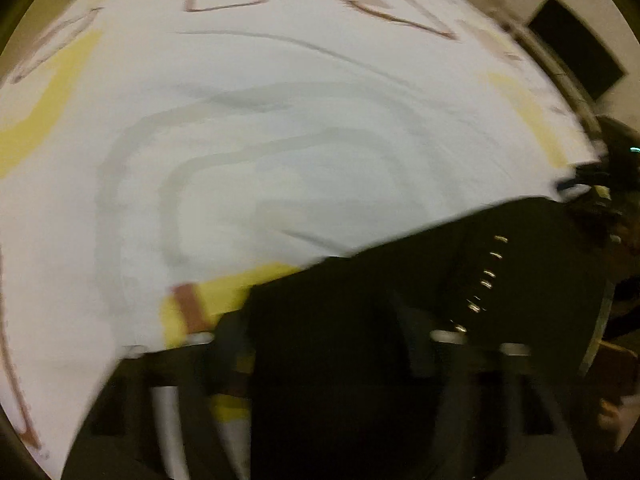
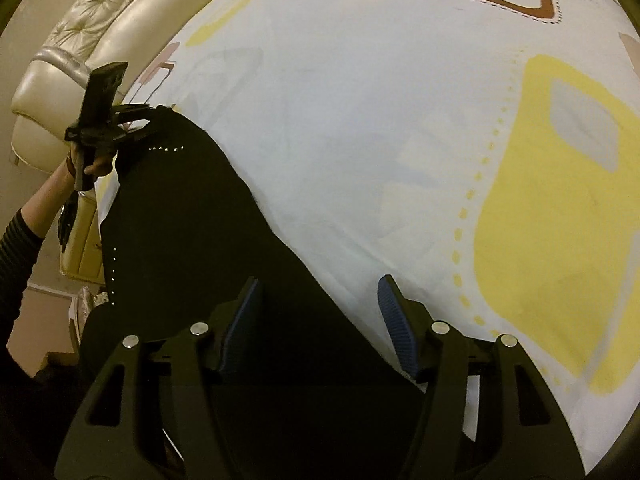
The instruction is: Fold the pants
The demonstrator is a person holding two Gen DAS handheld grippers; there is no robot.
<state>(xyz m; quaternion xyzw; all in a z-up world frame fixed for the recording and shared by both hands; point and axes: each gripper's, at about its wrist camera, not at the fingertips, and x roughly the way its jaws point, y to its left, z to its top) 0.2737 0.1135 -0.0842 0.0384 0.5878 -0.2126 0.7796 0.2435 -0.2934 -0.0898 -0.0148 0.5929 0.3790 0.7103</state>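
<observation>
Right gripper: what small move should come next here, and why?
Probably ease the right gripper forward and shut it on the black pants. Its jaws stand open with the fabric's edge lying between them, while the left gripper seems to pinch the far corner near the studs.

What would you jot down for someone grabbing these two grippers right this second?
Left gripper: seems shut on the far edge of the black pants, held up near the bed edge.
Right gripper: open, fingers astride the near part of the pants, gripping nothing.
The pants lie partly on the patterned bedsheet, by the cream headboard.
Done: no fold visible.
Left: close the right gripper on the cloth, then probably fold and flatten it.
</observation>
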